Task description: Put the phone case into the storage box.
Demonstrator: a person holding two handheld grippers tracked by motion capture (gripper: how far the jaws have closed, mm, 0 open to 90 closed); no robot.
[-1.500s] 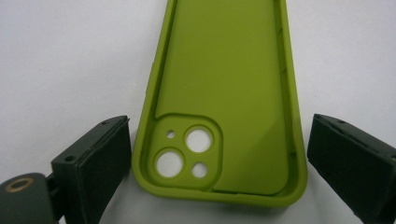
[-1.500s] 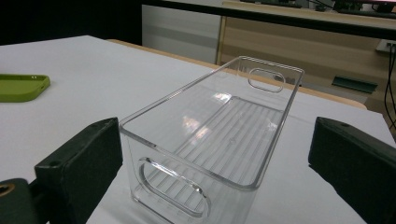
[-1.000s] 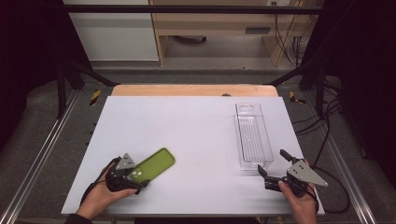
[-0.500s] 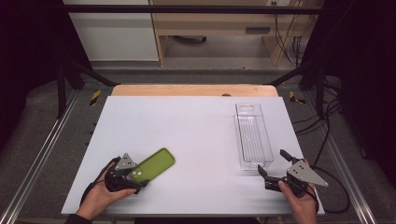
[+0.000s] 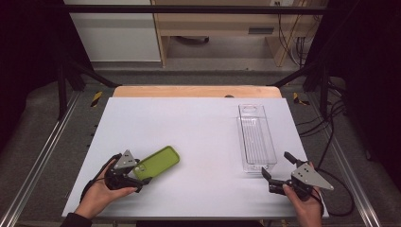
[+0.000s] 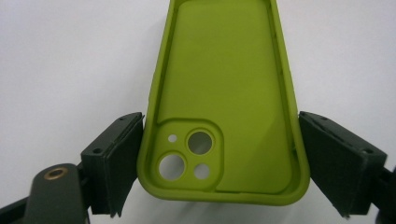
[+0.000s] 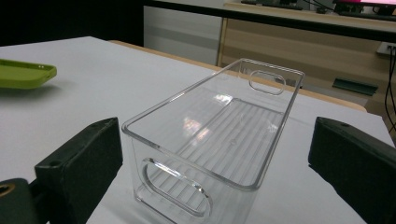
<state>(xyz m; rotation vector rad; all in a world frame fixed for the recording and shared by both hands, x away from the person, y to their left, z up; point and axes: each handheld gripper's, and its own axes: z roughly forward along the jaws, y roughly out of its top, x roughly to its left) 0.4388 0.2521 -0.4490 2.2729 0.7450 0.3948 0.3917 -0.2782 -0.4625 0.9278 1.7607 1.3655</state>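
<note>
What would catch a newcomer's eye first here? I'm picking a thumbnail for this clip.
The lime-green phone case at the table's near left, lying open side up between the left gripper's jaws. Next, the clear plastic bin at the right, with the right gripper open just before its near end.

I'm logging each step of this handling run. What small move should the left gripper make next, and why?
Probably close the left gripper on the green phone case. Its jaws straddle the case's camera end, with a slight gap at the right jaw, so the case likely isn't gripped. The clear bin stands empty.
</note>
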